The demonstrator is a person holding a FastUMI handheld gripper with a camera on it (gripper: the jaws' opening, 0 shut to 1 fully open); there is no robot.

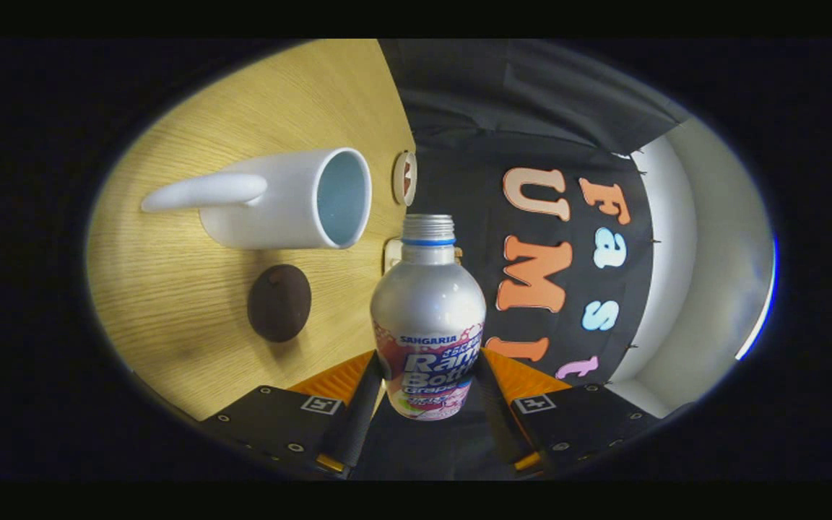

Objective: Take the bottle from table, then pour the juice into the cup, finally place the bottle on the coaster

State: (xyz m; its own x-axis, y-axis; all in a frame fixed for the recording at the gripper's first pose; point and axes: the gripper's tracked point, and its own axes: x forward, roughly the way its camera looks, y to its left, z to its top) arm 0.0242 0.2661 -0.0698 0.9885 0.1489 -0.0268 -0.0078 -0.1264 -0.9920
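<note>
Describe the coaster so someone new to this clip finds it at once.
Start at the wooden table and find the white cup. Beside it lies the coaster, apart from the bottle the gripper is shut on. It is the only dark, flat, round thing.

A staged recording booth rather than a lived-in room: black cloth (pixel 531 108) hangs as the back wall, a plain white panel (pixel 705 238) beside it, and a light wood-grain desk (pixel 192 310) carries a few household props, among them a white cup (pixel 286 198) and a dark round coaster (pixel 279 302)
</note>
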